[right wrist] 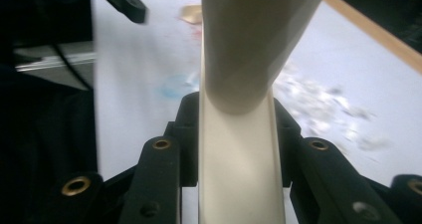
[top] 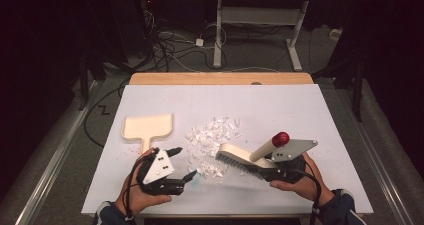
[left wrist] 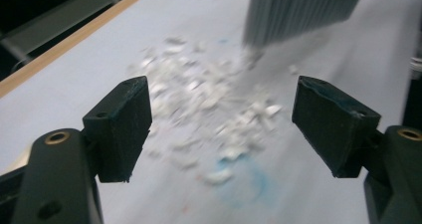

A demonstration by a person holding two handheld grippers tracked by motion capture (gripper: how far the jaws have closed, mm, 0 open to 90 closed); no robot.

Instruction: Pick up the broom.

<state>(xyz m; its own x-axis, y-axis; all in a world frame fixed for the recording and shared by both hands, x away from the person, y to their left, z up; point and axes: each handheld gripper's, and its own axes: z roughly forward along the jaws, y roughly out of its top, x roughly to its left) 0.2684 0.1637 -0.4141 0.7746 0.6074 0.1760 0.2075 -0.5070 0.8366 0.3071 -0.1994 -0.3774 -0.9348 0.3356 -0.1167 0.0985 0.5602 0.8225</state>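
A pile of white paper scraps [top: 210, 144] lies mid-table on the white sheet. A cream dustpan [top: 148, 126] lies flat to its left, handle toward me. My left gripper [top: 185, 162] sits just below that handle, jaws open and empty, pointing right at the scraps [left wrist: 199, 99]; from the left gripper [left wrist: 221, 119] view the grey bristles [left wrist: 293, 10] hang beyond them. My right gripper [top: 270, 166] is shut on the cream brush [top: 240, 157], whose red-tipped handle [top: 280, 139] rises up and right. In the right gripper [right wrist: 236, 119] view, the brush handle [right wrist: 244, 59] runs between the pads.
The white sheet [top: 280, 105] covers the table; a wooden strip [top: 220, 78] shows at its far edge. A faint blue stain [left wrist: 244, 184] marks the sheet near the scraps. Beyond the table are floor cables [top: 165, 45] and a white desk frame [top: 218, 30].
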